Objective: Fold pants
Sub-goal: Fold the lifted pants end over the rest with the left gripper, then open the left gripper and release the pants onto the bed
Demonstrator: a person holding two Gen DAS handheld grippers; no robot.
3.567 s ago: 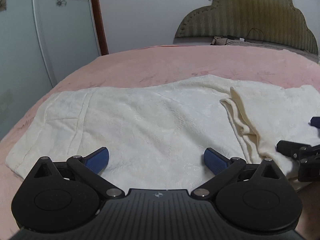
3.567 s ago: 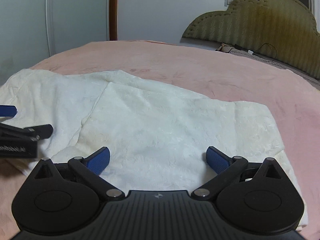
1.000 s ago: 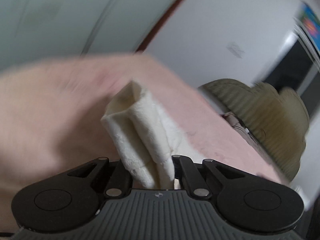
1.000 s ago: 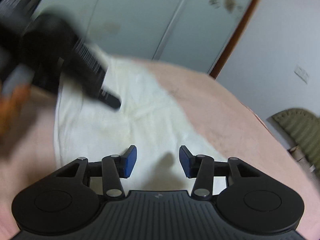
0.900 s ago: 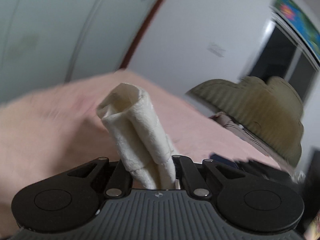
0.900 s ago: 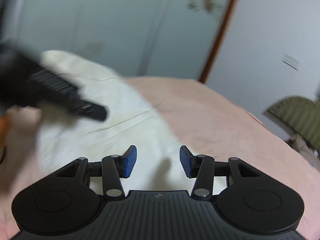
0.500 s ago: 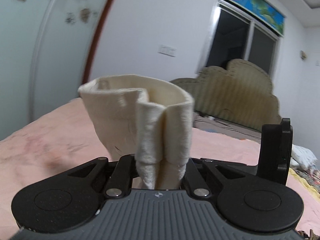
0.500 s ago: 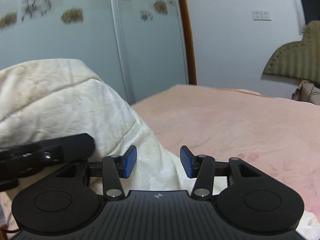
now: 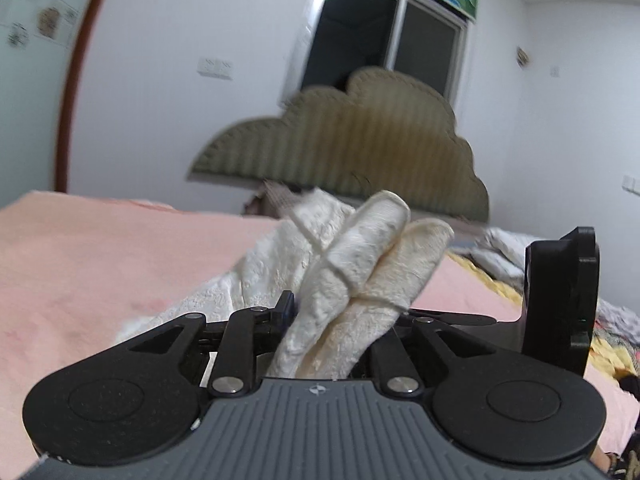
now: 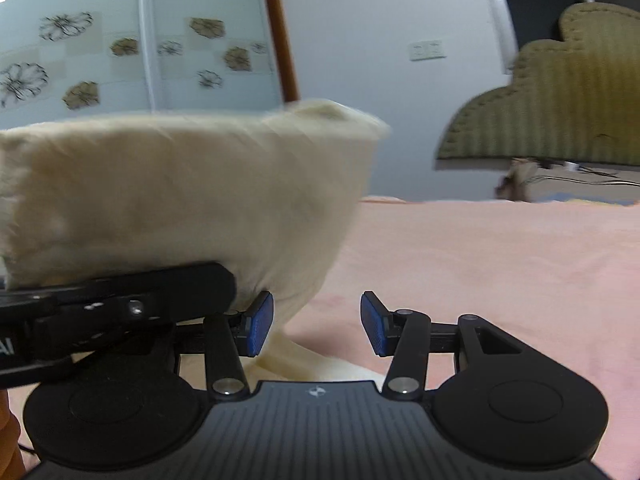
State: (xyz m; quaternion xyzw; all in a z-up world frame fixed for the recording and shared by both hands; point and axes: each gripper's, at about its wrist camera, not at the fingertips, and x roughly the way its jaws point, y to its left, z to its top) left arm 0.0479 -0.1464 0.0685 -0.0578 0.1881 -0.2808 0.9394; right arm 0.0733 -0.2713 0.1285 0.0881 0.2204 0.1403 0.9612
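The cream pants (image 9: 360, 256) stand up in two folded bunches between the jaws of my left gripper (image 9: 344, 312), leaning to the right. Those jaws are opening; a blue left pad (image 9: 286, 308) shows right beside the cloth, which still hangs from the grip. In the right wrist view the lifted pants (image 10: 180, 192) drape above the left gripper (image 10: 120, 304) at the left edge. My right gripper (image 10: 316, 328) is open with nothing between its blue pads; a lower fold of cloth lies just behind its left pad. The right gripper's black body (image 9: 560, 304) shows at the right of the left wrist view.
A pink bedsheet (image 10: 500, 272) covers the bed below both grippers. An olive padded headboard (image 9: 360, 140) stands at the far end, under a dark window (image 9: 380, 40). Flower-patterned sliding doors (image 10: 120, 48) line the left wall. Crumpled bedding (image 9: 612, 320) lies at the right.
Both views have swung from the sliding doors toward the headboard. The left gripper carried the gathered pants up and across; the cloth now leans right and a blue pad shows. The right gripper stayed open.
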